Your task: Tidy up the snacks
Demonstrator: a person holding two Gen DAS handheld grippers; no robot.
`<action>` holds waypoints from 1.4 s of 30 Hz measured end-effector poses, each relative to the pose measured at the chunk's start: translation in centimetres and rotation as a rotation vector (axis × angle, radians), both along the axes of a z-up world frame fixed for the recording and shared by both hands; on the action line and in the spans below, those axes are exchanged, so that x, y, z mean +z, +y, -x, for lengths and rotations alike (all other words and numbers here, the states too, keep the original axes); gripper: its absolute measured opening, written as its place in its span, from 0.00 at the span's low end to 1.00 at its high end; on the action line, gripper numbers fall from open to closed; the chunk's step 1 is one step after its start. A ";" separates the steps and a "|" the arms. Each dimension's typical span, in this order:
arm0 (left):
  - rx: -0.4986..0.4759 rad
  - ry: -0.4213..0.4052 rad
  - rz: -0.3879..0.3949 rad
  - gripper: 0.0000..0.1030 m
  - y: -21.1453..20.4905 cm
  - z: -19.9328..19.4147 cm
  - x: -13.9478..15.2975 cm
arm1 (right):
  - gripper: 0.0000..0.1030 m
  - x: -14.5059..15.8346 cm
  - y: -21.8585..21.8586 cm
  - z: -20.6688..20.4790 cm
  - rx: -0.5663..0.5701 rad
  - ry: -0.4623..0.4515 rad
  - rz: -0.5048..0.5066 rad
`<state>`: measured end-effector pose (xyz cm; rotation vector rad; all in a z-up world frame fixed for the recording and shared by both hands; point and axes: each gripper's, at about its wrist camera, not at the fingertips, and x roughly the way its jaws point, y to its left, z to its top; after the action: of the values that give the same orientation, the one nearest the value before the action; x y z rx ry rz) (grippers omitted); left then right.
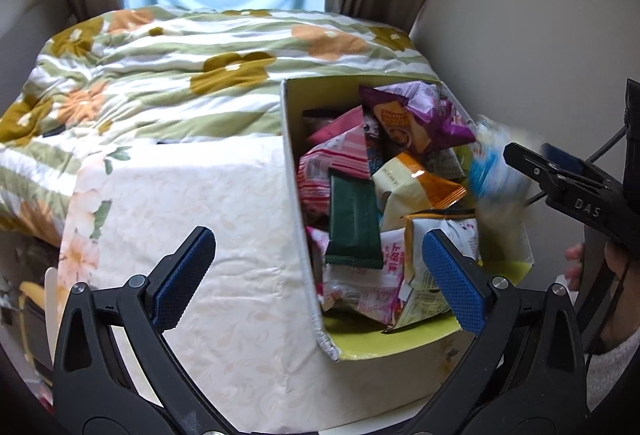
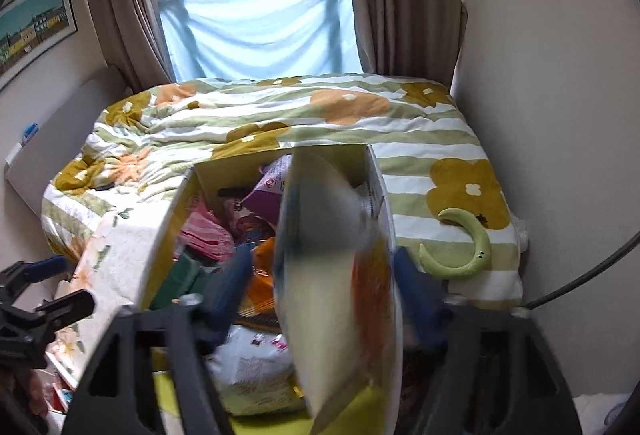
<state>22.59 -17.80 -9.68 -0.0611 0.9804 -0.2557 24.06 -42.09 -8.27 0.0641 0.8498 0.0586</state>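
Snack packet (image 2: 336, 275), blurred between the wide-spread pads of the right claw (image 2: 324, 287) over the box (image 1: 292, 171) on the bed, looks light, crinkly and slippery, best pinched by its sealed edge; left claw (image 1: 316, 275) gapes empty.

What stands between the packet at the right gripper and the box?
Nothing visible does. The blurred packet is between the fingers of the open right gripper, just above the open top of the box. Only other snacks lie below.

Black plastic left gripper (image 1: 316, 279) fitted with blue ribbed pads (image 1: 454, 281), silver screws, right gripper (image 1: 532, 159) marked "DAS", pale fuzzy sleeve (image 1: 614, 371) worn
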 end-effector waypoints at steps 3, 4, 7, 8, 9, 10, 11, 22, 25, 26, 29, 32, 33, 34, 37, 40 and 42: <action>0.012 0.001 -0.008 0.99 0.4 0.6 -0.5 | 0.98 -0.1 -0.2 0.6 0.000 -0.029 -0.028; 0.018 0.002 -0.009 0.99 0.6 0.8 -0.6 | 0.99 -0.2 -0.2 1.0 0.000 -0.036 -0.036; 0.022 0.009 0.008 0.99 1.5 1.7 -0.9 | 0.99 -0.5 0.0 2.0 -0.002 -0.028 -0.027; 0.018 0.007 0.012 0.99 1.7 1.9 -0.9 | 0.99 -0.4 0.3 2.2 0.000 -0.026 -0.020; 0.014 0.002 0.011 0.99 1.8 2.1 -0.7 | 0.99 -0.3 0.6 2.5 0.001 -0.025 -0.012; 0.012 -0.006 0.008 0.99 2.1 2.3 -0.5 | 0.99 0.0 0.9 2.8 0.000 -0.027 -0.006; 0.009 -0.015 0.009 0.99 2.4 2.6 -0.2 | 0.99 0.3 1.2 3.2 -0.003 -0.033 -0.004; 0.029 -0.232 -0.038 0.99 7.6 8.3 7.7 | 0.99 6.9 6.6 9.5 -0.029 -0.174 -0.006; 0.062 -0.312 -0.075 0.99 9.4 10.8 9.8 | 0.99 8.5 8.4 11.4 -0.061 -0.188 0.004; 0.071 -0.339 -0.087 0.99 10.1 11.8 10.4 | 0.99 8.9 9.0 12.1 -0.063 -0.195 0.008; 0.097 -0.387 -0.115 1.00 11.6 13.9 11.4 | 0.99 9.8 11.3 14.2 -0.069 -0.218 0.029; 0.106 -0.400 -0.101 0.99 13.4 15.6 11.8 | 0.99 10.2 13.2 16.1 -0.063 -0.234 0.041; 0.107 -0.402 -0.094 0.99 13.9 16.1 11.8 | 0.99 10.2 13.8 16.6 -0.063 -0.235 0.042; 0.106 -0.403 -0.089 0.99 14.4 16.7 11.8 | 0.99 10.2 14.2 17.0 -0.061 -0.234 0.039; 0.117 -0.416 -0.102 0.99 15.2 18.2 11.9 | 0.99 10.0 15.7 18.0 -0.064 -0.231 0.061; 0.129 -0.427 -0.110 1.00 15.7 19.1 11.9 | 0.99 9.8 16.6 18.8 -0.069 -0.229 0.076; 0.129 -0.425 -0.104 0.99 16.0 19.3 11.8 | 0.99 9.8 16.8 19.2 -0.072 -0.228 0.076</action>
<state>3.28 -1.83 2.15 0.0247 0.5633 -0.0915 4.84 -25.26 1.48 0.0163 0.6211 -0.0340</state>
